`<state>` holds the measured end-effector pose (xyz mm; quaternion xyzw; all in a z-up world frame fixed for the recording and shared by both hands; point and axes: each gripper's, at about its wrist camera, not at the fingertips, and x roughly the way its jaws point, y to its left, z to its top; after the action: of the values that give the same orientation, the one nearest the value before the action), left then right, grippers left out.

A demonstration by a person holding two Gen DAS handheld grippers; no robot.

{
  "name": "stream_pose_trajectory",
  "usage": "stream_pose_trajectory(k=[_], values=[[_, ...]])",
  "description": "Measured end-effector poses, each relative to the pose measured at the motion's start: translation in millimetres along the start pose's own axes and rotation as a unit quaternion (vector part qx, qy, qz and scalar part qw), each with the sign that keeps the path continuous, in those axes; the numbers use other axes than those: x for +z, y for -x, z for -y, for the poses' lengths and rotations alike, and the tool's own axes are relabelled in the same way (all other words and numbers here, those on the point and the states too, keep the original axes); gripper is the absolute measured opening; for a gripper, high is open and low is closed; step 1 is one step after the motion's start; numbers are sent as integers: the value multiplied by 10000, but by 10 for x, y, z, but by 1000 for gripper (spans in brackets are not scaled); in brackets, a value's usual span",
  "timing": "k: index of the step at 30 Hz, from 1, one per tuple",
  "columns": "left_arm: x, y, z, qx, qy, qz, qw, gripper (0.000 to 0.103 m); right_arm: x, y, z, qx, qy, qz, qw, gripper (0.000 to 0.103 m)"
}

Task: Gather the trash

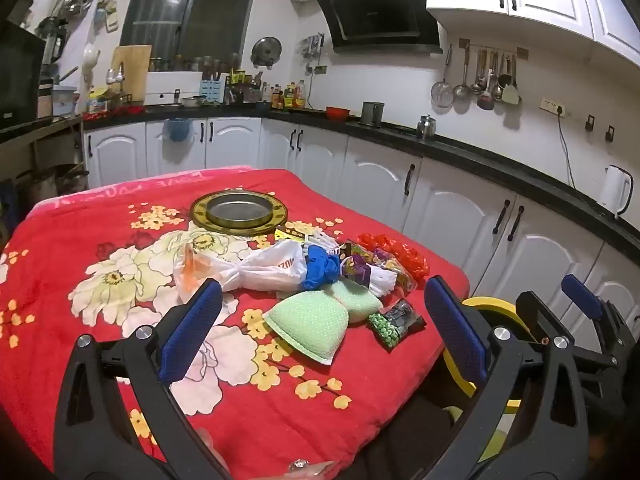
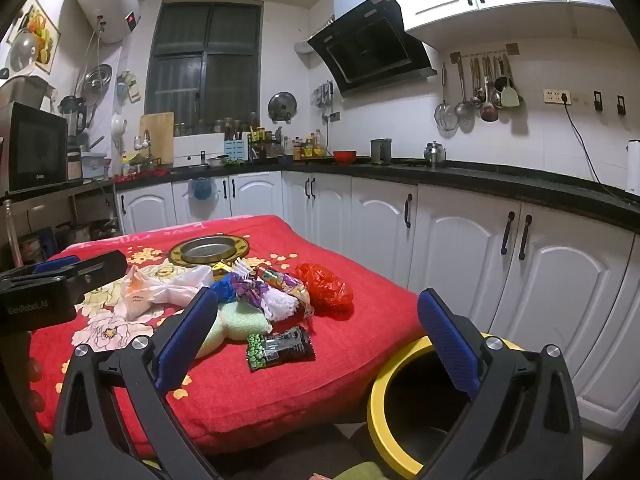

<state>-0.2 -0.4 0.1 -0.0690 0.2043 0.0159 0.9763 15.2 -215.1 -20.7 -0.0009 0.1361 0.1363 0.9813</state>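
Observation:
A pile of trash lies on the red floral cloth (image 1: 80,216): a white plastic bag (image 1: 260,268) (image 2: 160,292), a blue crumpled piece (image 1: 320,266), pale green sponge cloths (image 1: 308,326) (image 2: 244,322), a purple wrapper (image 2: 252,290), a red plastic bag (image 1: 396,252) (image 2: 326,286) and a dark snack packet (image 1: 396,322) (image 2: 278,348). My left gripper (image 1: 323,292) hovers open before the green cloths, touching nothing. My right gripper (image 2: 318,300) is open too, short of the snack packet. A yellow-rimmed bin (image 2: 384,380) (image 1: 492,306) stands on the floor at the table's right corner.
A gold-rimmed metal dish (image 1: 239,212) (image 2: 208,254) sits beyond the pile. White cabinets (image 2: 452,252) under a black counter run close along the right side. The left gripper's body (image 2: 60,280) shows at the left of the right wrist view.

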Motion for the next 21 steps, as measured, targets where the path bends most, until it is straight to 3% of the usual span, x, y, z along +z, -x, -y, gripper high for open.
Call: stream_pose_trajectory(k=[21], values=[[7, 23, -1, 9, -45, 45, 10000, 93, 15, -3, 2, 13, 16, -27, 10000, 97]])
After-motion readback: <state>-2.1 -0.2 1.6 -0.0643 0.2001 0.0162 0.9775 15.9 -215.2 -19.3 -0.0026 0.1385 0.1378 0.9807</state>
